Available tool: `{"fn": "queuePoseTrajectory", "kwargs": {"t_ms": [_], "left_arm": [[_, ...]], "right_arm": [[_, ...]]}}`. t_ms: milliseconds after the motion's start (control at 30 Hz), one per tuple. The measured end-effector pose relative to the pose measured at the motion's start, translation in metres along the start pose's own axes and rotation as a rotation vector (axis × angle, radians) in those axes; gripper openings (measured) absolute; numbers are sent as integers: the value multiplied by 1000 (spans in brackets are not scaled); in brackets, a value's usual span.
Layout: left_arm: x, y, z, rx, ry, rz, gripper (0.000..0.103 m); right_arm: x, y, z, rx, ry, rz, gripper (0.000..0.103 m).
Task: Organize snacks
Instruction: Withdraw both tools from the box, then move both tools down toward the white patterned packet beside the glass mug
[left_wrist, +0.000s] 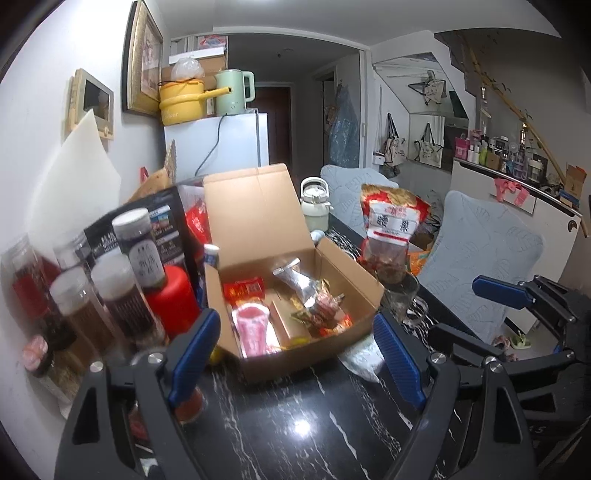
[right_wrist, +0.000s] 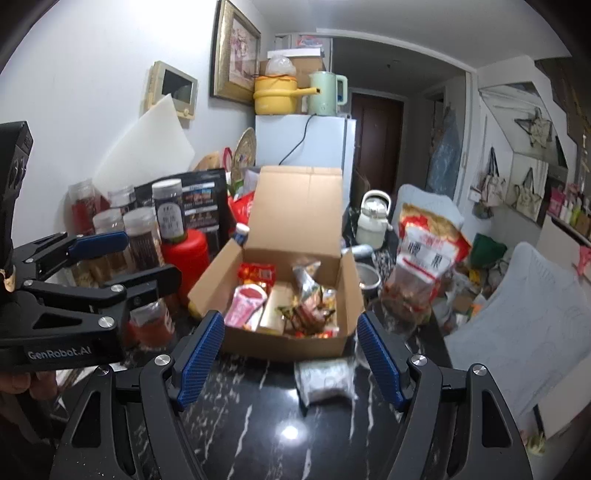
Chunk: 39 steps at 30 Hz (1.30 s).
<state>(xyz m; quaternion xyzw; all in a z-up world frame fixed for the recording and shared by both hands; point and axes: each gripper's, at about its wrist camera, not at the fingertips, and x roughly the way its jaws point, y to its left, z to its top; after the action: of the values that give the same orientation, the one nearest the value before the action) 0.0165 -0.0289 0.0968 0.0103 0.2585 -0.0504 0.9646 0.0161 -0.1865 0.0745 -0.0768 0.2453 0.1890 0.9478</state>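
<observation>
Open brown cardboard box of mixed snack packets, mid black marble table. Small silver-white foil pouch loose just before the box: likely light, soft, crinkly, slippery; best pinched across flat middle. Left hand-held gripper and right hand-held gripper: jaws apart, empty.

White walls, framed picture – white fridge behind black marble table; dark door.

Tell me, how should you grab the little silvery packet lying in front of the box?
The silvery packet lies flat on the table, apart from the cardboard box. Probably best to come from above and pinch across its two long side edges, which the open right tool could straddle.
</observation>
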Motion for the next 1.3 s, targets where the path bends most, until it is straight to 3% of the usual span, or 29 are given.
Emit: {"fn": "queuePoseTrajectory", "kwargs": {"t_ms": [467,867,1300], "left_arm": [[32,-9,-54,-66,101,-31,85],[86,-27,-92,-74,257,-66,85],[153,-48,-90,-79,323,-114,85]], "right_arm": [[15,-18,-67,66,98,-4,75],[50,-46,-114,117,207,9,75],[113,-89,-132,148,319,18,75]]}}
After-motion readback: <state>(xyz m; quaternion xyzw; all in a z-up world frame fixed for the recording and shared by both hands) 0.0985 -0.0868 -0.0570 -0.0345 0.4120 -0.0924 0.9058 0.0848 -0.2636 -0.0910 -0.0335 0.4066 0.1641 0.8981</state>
